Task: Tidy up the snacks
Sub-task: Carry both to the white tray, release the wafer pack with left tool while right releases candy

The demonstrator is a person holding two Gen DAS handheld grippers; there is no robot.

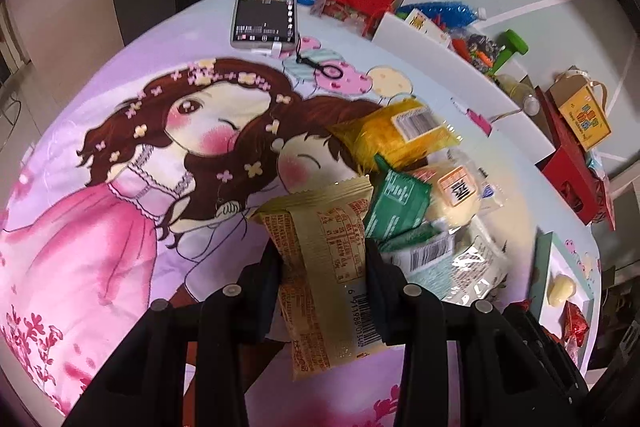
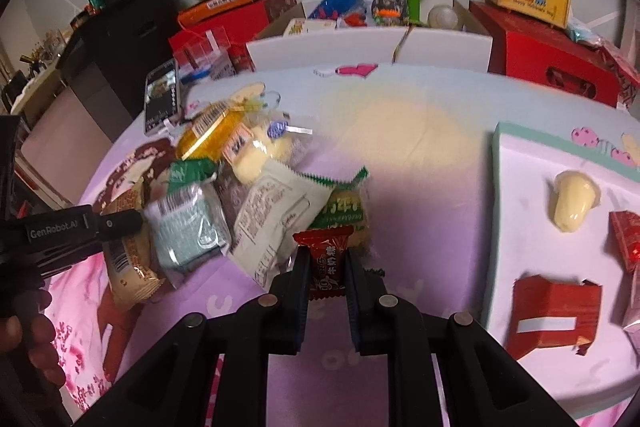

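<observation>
Between my left gripper's point(image 1: 324, 267) fingers sits a long tan snack packet point(image 1: 320, 259), pinched across its middle with both ends sticking out free. My right gripper point(image 2: 328, 267) is pressed together on a small dark red candy point(image 2: 326, 261), held by its lower half with the crimped top poking above the pads. Both pieces hang clear of the printed cloth point(image 1: 120, 227).

Just right of the tan packet lies the rest of the pile: a green packet point(image 1: 396, 203), a yellow packet point(image 1: 384, 139) farther off, a pale round bun point(image 1: 452, 203) in clear wrap and a grey-blue packet point(image 1: 444, 259) nearest the fingers. They overlap one another, so I judge the main risk on the left to be snagging: the free near end of the tan packet hangs low and could drag a neighbour along or flip it off the heap.

The tan packet is slippery film held only at its waist, so it could pivot in the pads or slide out if I swing fast.

On the right, the candy is small and glossy, and a light pinch could let it squirt out sideways.

Far right in the right wrist view is the raised mat point(image 2: 520, 163) with a pale jelly cup point(image 2: 572, 203) and a red wrapper point(image 2: 552, 315) already laid out. If I carry the candy there, I could bump those pieces or catch the mat's edge. A phone point(image 1: 264, 7) at the far edge of the cloth is also worth keeping clear of.
</observation>
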